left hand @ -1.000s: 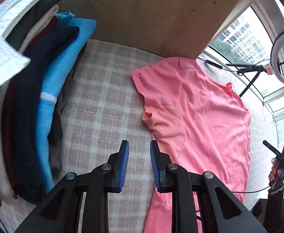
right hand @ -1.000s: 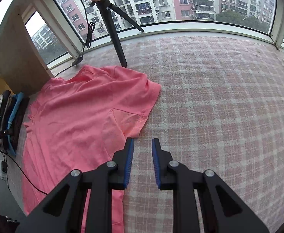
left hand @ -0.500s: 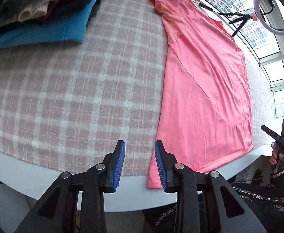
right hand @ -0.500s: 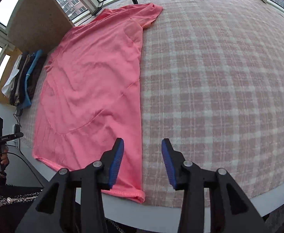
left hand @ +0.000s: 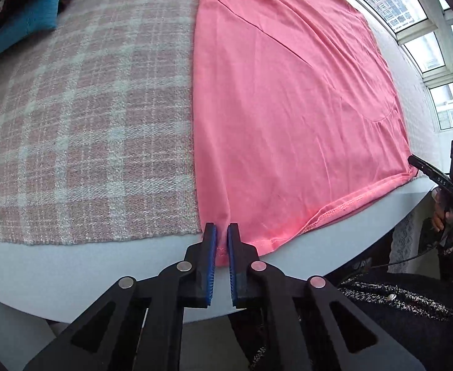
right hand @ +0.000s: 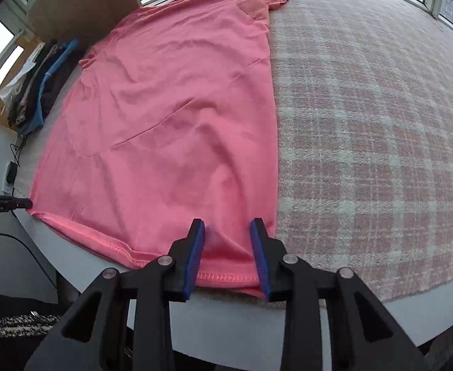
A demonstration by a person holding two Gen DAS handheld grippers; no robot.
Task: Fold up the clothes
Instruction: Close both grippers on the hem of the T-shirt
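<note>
Checked blanket (left hand: 87, 117) carries a pink shirt (left hand: 288, 108) laid flat. Left gripper (left hand: 222, 232) is closing, nearly shut, pinching 1 hem corner. Right gripper (right hand: 228, 228) is closing, jaws apart, straddling the other corner.

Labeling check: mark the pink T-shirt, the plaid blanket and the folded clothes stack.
pink T-shirt (left hand: 288, 108), left wrist view, middle of the body
plaid blanket (right hand: 365, 123), right wrist view, bare checks
folded clothes stack (right hand: 40, 83), right wrist view, blue garment

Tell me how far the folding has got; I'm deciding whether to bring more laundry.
Done: the pink shirt lies spread flat on the checked cloth, and folded clothes sit stacked at the far end. In hand: the left gripper is closing on one hem corner and the right gripper is closing astride the other. Left: every fold of this shirt.
</note>
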